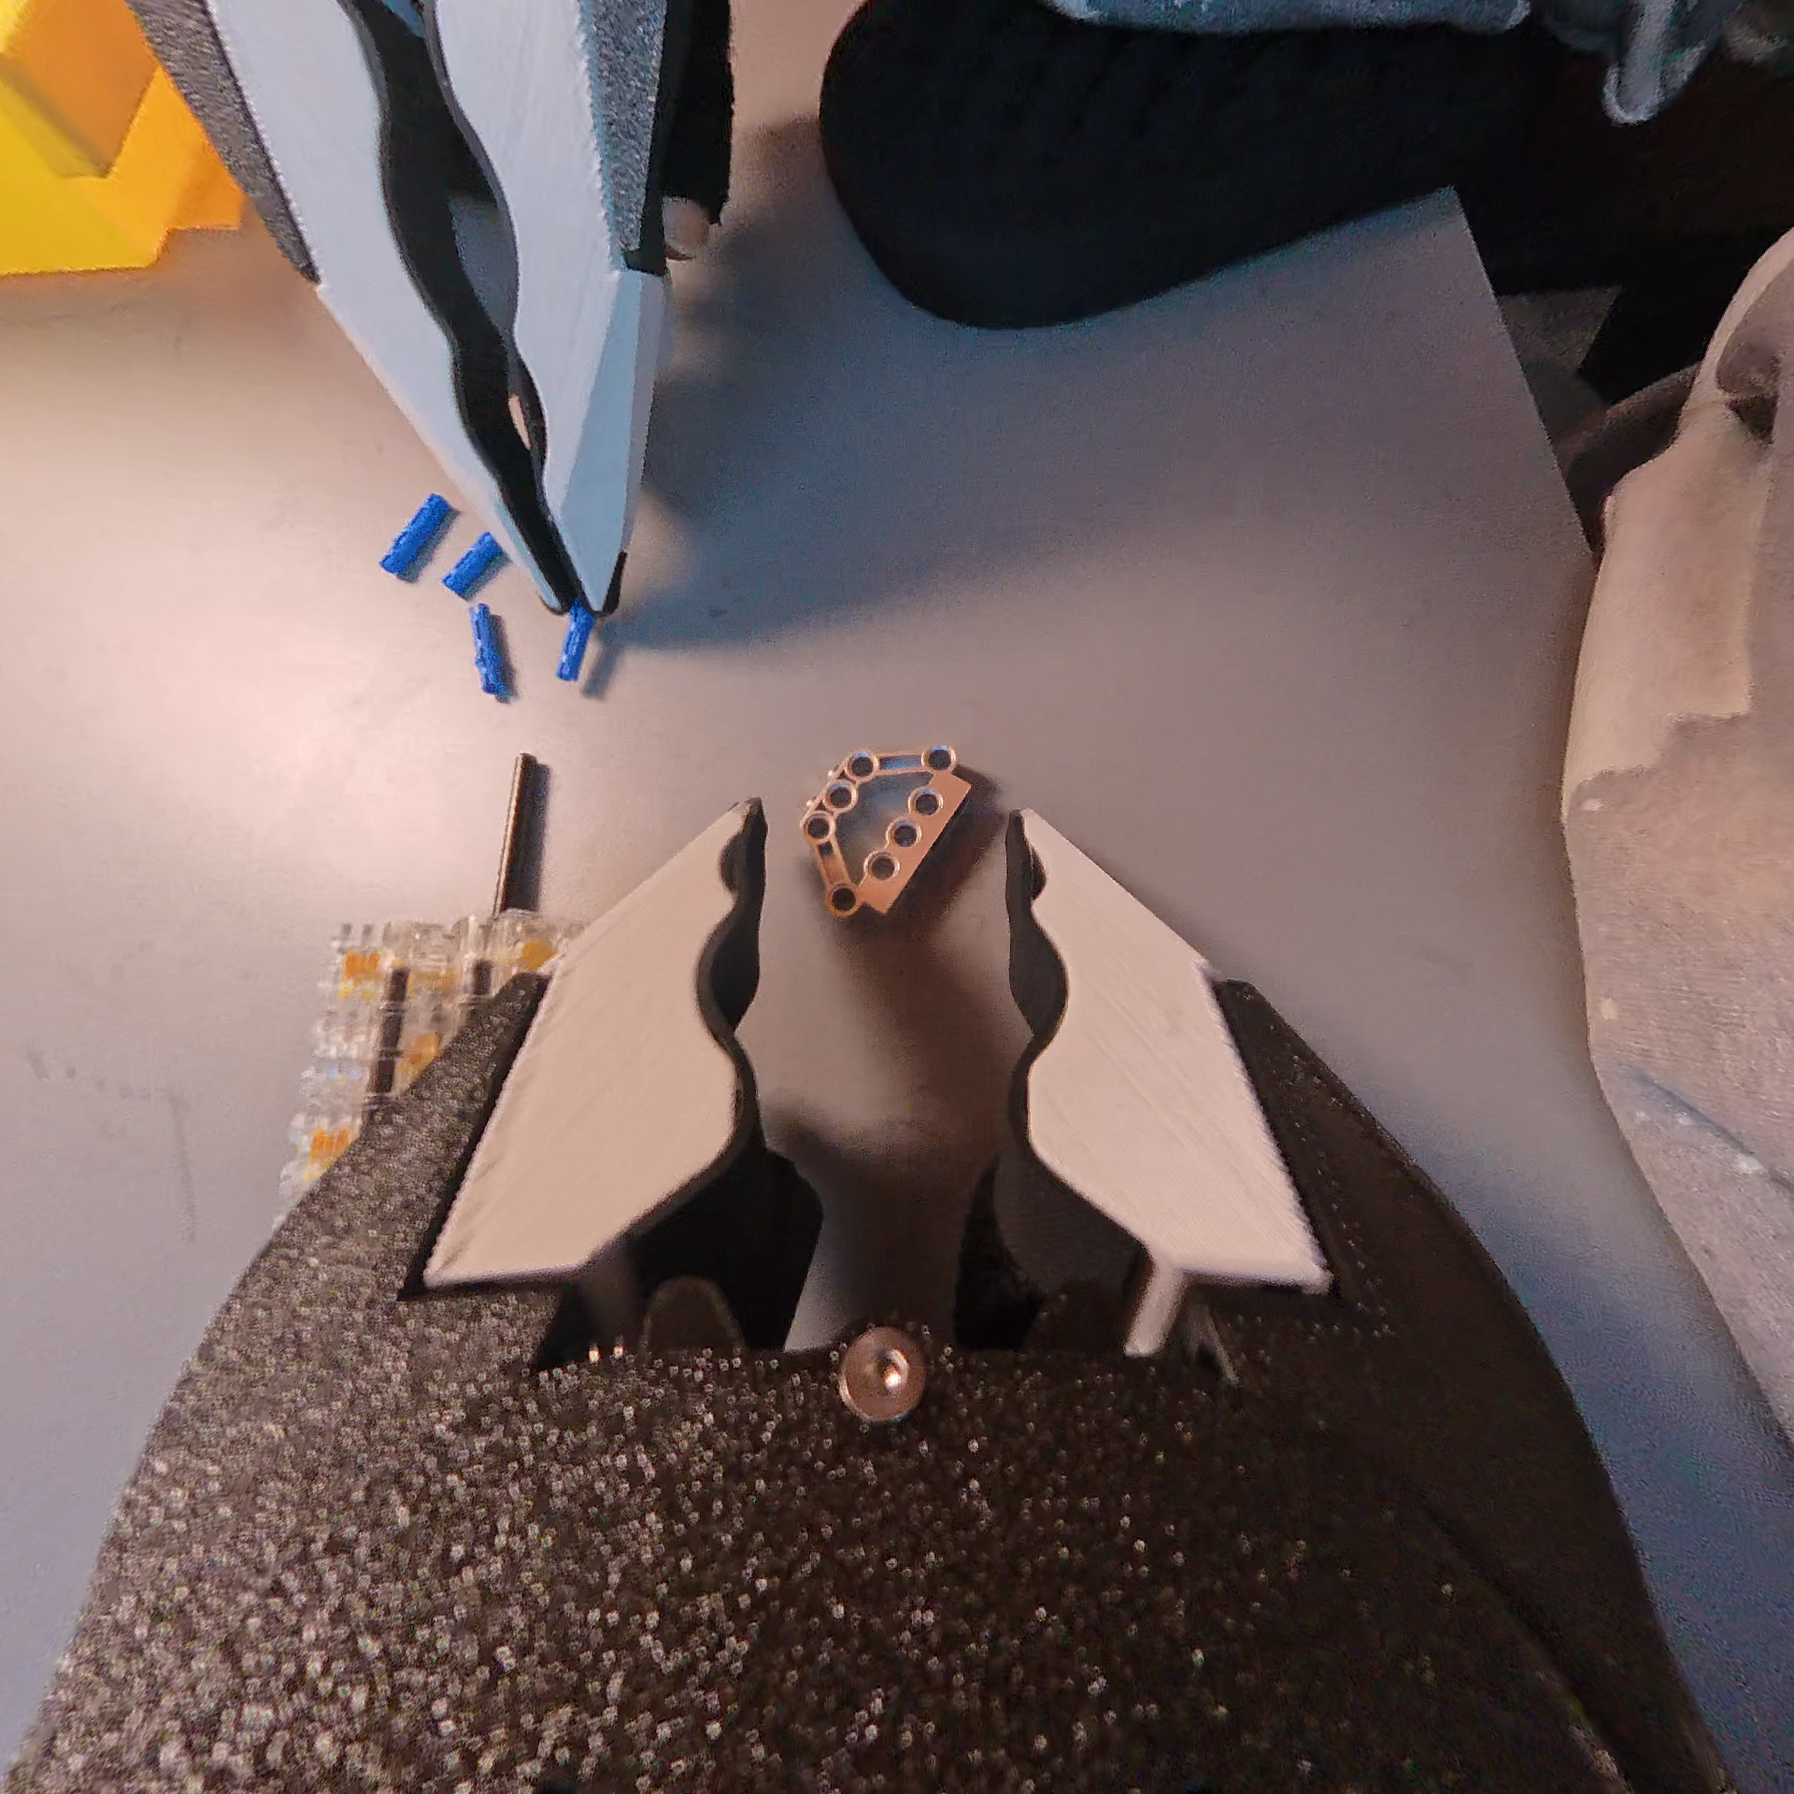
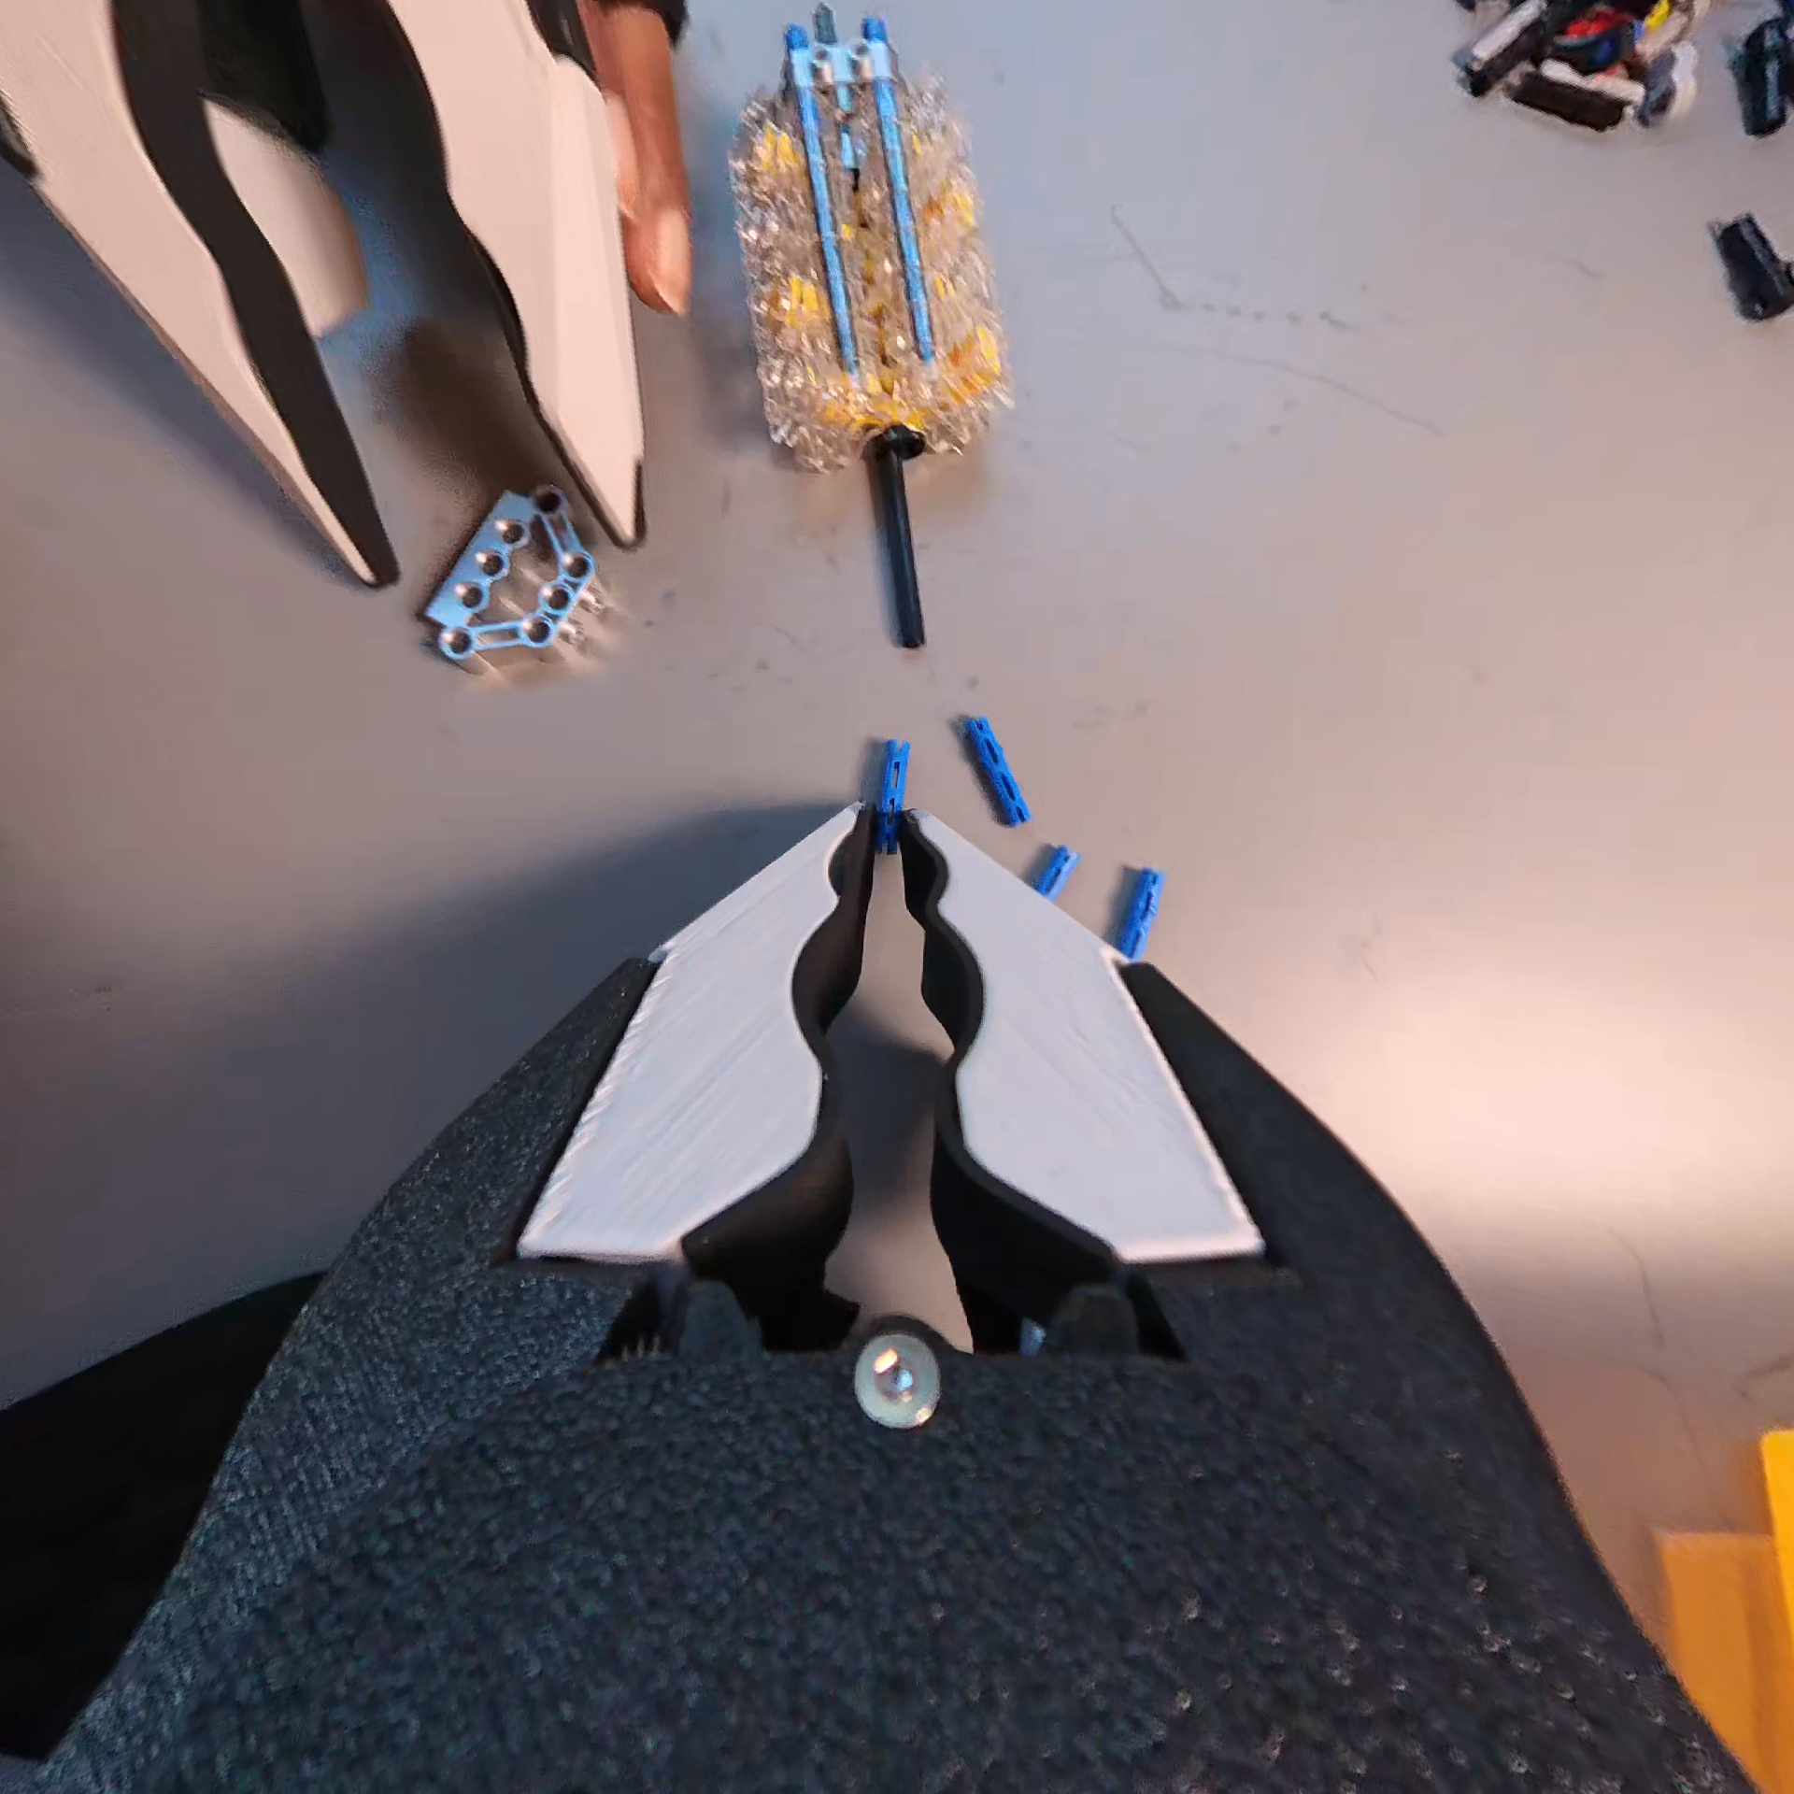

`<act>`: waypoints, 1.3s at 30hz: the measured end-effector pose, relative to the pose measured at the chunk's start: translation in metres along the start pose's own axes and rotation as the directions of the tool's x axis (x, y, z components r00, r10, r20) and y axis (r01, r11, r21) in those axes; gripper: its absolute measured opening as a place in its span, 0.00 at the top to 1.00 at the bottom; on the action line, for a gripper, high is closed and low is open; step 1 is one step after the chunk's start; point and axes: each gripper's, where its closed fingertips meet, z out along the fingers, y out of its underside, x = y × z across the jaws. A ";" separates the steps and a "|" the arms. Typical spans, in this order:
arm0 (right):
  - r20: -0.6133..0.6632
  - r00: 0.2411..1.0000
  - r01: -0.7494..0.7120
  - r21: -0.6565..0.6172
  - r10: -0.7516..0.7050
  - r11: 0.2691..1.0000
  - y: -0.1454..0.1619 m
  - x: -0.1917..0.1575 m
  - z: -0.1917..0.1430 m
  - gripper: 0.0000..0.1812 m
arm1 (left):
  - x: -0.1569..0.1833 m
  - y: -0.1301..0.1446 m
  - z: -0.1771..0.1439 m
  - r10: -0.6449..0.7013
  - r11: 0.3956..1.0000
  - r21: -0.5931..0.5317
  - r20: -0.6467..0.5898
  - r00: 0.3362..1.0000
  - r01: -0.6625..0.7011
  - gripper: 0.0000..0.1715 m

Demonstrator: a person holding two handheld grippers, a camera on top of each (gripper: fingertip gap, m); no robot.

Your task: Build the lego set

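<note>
My left gripper (image 1: 883, 825) is open just above the grey table (image 1: 1165, 582). A small grey plate with several round holes (image 1: 922, 845) lies flat between its fingertips, and neither pad touches it. The right wrist view shows the same plate (image 2: 461, 607) under the left gripper (image 2: 503, 558). My right gripper (image 2: 885, 820) is shut on a short blue pin (image 2: 891, 777), which sticks out ahead of the tips. The left wrist view shows this too, the right gripper (image 1: 582, 604) pinching the pin (image 1: 575, 643). Three more blue pins (image 2: 997, 772) lie loose beside it.
A bristly clear-and-yellow roller (image 2: 869, 272) on a black axle (image 2: 898, 544) lies beyond the pins. A pile of dark parts (image 2: 1592, 58) is at the far right. A yellow block (image 1: 87, 146), a person's dark sleeve (image 1: 1116, 165) and the table's edge (image 1: 1524, 388) lie around the work area.
</note>
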 end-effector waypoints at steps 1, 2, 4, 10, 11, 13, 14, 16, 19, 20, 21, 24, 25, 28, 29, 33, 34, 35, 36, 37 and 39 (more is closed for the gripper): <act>0.013 1.000 0.013 0.014 -0.014 1.000 -0.005 -0.004 0.002 0.99 | 0.001 0.001 0.003 0.004 1.000 -0.016 -0.004 1.000 -0.005 0.73; 0.026 0.999 0.026 0.032 -0.027 0.999 -0.010 -0.008 0.003 0.99 | 0.000 0.001 0.004 -0.007 1.000 -0.024 -0.006 1.000 0.007 0.77; 0.049 0.998 0.046 0.057 -0.049 0.997 -0.019 -0.015 0.006 0.99 | -0.001 0.003 0.003 -0.043 0.998 -0.044 -0.010 0.999 0.043 0.82; 0.088 0.994 0.063 0.071 -0.070 0.995 -0.025 -0.025 0.013 0.99 | -0.001 0.014 -0.007 -0.176 0.980 -0.093 0.025 0.984 0.177 0.92; 0.094 0.993 0.061 0.074 -0.067 0.995 -0.025 -0.026 0.013 0.99 | 0.001 0.016 -0.010 -0.183 0.978 -0.097 0.014 0.983 0.183 0.92; 0.107 0.992 0.058 0.077 -0.066 0.995 -0.025 -0.028 0.012 0.99 | 0.008 0.016 -0.014 -0.193 0.978 -0.088 -0.047 0.980 0.188 0.92; 0.117 0.991 0.057 0.077 -0.066 0.995 -0.025 -0.031 0.011 0.99 | 0.010 0.015 -0.016 -0.201 0.978 -0.073 -0.075 0.977 0.196 0.92; 0.135 0.988 0.060 0.087 -0.071 0.994 -0.028 -0.035 0.008 0.99 | 0.008 0.010 -0.022 -0.221 0.975 -0.026 -0.098 0.970 0.219 0.92; 0.156 0.982 0.083 0.121 -0.102 0.989 -0.039 -0.045 0.004 0.98 | -0.012 0.000 -0.025 -0.258 0.964 0.056 -0.025 0.966 0.259 0.85; 0.161 0.979 0.098 0.142 -0.121 0.985 -0.045 -0.050 0.003 0.98 | -0.016 -0.005 -0.025 -0.254 0.963 0.087 -0.007 0.967 0.254 0.85; 0.165 0.976 0.117 0.161 -0.144 0.980 -0.051 -0.054 0.002 0.98 | -0.017 -0.010 -0.026 -0.242 0.964 0.115 -0.001 0.970 0.240 0.85; 0.161 0.967 0.164 0.197 -0.197 0.966 -0.064 -0.064 0.003 0.98 | -0.018 -0.017 -0.025 -0.189 0.973 0.143 0.029 0.982 0.183 0.91; 0.155 0.966 0.175 0.206 -0.209 0.963 -0.067 -0.066 0.003 0.98 | -0.018 -0.017 -0.025 -0.175 0.976 0.139 0.035 0.984 0.169 0.94; 0.144 0.964 0.188 0.224 -0.223 0.956 -0.071 -0.067 0.002 0.98 | -0.015 -0.020 -0.026 -0.162 0.974 0.162 0.024 0.987 0.156 0.99; 0.140 0.965 0.187 0.234 -0.224 0.954 -0.073 -0.066 0.001 0.98 | -0.016 -0.022 -0.027 -0.167 0.971 0.175 0.024 0.986 0.160 0.99; 0.087 0.973 0.170 0.361 -0.214 0.917 -0.091 -0.058 -0.013 0.98 | -0.025 -0.037 -0.044 -0.249 0.916 0.319 -0.017 0.968 0.241 0.99; 0.081 0.974 0.161 0.407 -0.211 0.899 -0.098 -0.058 -0.018 0.98 | -0.027 -0.043 -0.051 -0.270 0.888 0.373 -0.047 0.962 0.268 0.99; 0.068 0.976 0.153 0.454 -0.206 0.878 -0.106 -0.057 -0.025 0.98 | -0.029 -0.050 -0.058 -0.291 0.856 0.423 -0.079 0.953 0.297 0.99; 0.058 0.977 0.149 0.494 -0.203 0.856 -0.113 -0.056 -0.030 0.98 | -0.030 -0.055 -0.064 -0.307 0.824 0.465 -0.114 0.945 0.324 0.99; 0.054 0.978 0.144 0.524 -0.202 0.840 -0.118 -0.057 -0.034 0.98 | -0.030 -0.060 -0.069 -0.317 0.796 0.496 -0.145 0.937 0.346 0.99; 0.044 0.980 0.139 0.557 -0.196 0.819 -0.124 -0.056 -0.039 0.98 | -0.031 -0.064 -0.073 -0.336 0.764 0.521 -0.182 0.924 0.381 0.99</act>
